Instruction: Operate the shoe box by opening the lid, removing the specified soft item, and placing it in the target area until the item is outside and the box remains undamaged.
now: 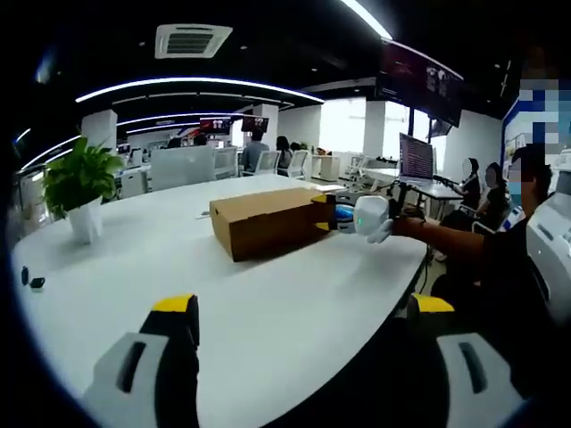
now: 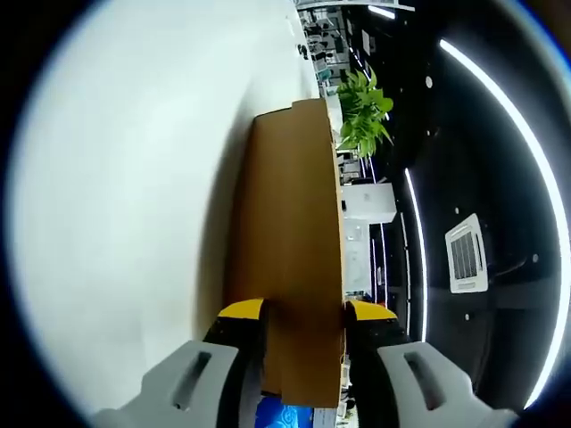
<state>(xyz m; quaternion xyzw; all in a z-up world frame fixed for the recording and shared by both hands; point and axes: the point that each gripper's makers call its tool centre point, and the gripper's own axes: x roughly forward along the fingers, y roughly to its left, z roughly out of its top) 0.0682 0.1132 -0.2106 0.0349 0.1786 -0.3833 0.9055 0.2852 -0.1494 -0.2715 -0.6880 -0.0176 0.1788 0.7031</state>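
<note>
The shoe box (image 1: 268, 223) is plain brown cardboard, long and closed, lying on the white counter (image 1: 178, 267) at the centre of the left gripper view. The right tool (image 2: 303, 312) grips its near end, yellow-tipped jaws on either side of it. The left tool (image 1: 303, 308) hangs wide open at the counter's near edge. A potted plant (image 1: 78, 192) stands at left.

The shoe box (image 2: 299, 259) stays lidded, hiding its contents, and its near end is covered by yellow-tipped fingers (image 2: 243, 314).
</note>
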